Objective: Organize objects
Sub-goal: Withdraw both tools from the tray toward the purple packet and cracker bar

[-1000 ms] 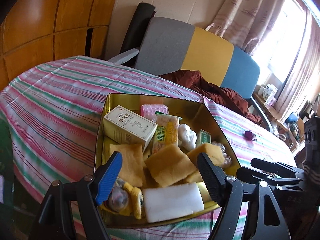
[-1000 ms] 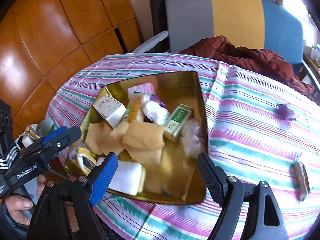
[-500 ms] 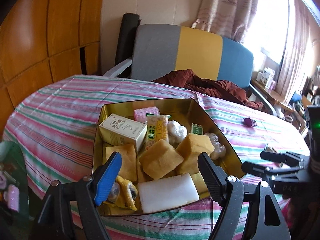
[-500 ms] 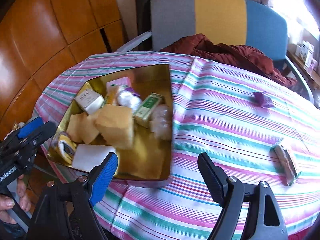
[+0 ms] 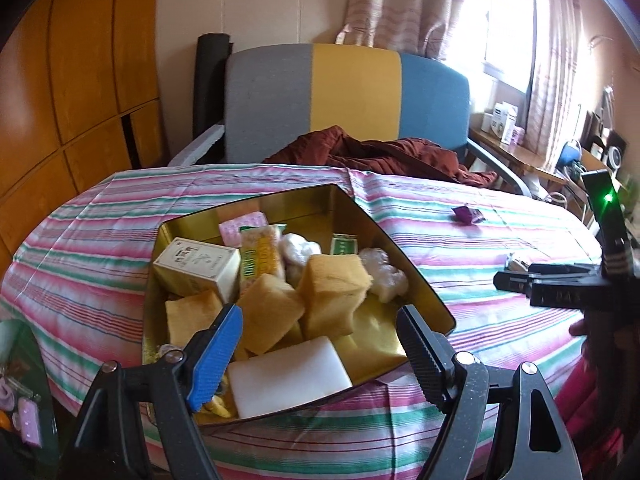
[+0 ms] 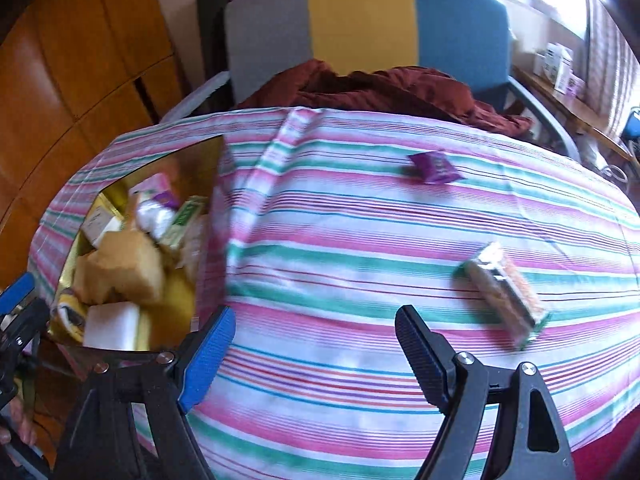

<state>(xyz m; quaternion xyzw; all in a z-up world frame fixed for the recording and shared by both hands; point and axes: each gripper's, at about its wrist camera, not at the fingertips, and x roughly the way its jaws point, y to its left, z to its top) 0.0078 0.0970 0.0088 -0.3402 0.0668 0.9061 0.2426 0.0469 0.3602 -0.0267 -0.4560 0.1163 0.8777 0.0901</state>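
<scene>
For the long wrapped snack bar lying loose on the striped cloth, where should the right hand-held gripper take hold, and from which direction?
Grip the wrapped snack bar across its narrow width, near mid-length, coming from above. It lies flat on the striped tablecloth, slanted in the right wrist view, so the right hand-held gripper, open and empty, would likely need to turn until its fingers straddle the long sides. Nothing crowds it.

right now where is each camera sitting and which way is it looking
Left wrist: on the left gripper, looking down along its open fingers at the gold tin of sponges and packets; the right gripper pokes in at the right edge.
Right wrist: on the right gripper, facing the striped tablecloth, a snack bar and a purple wrapper; the left gripper shows at the left edge.
Shared: tin, cloth, both loose items, the tri-colour chair.
</scene>
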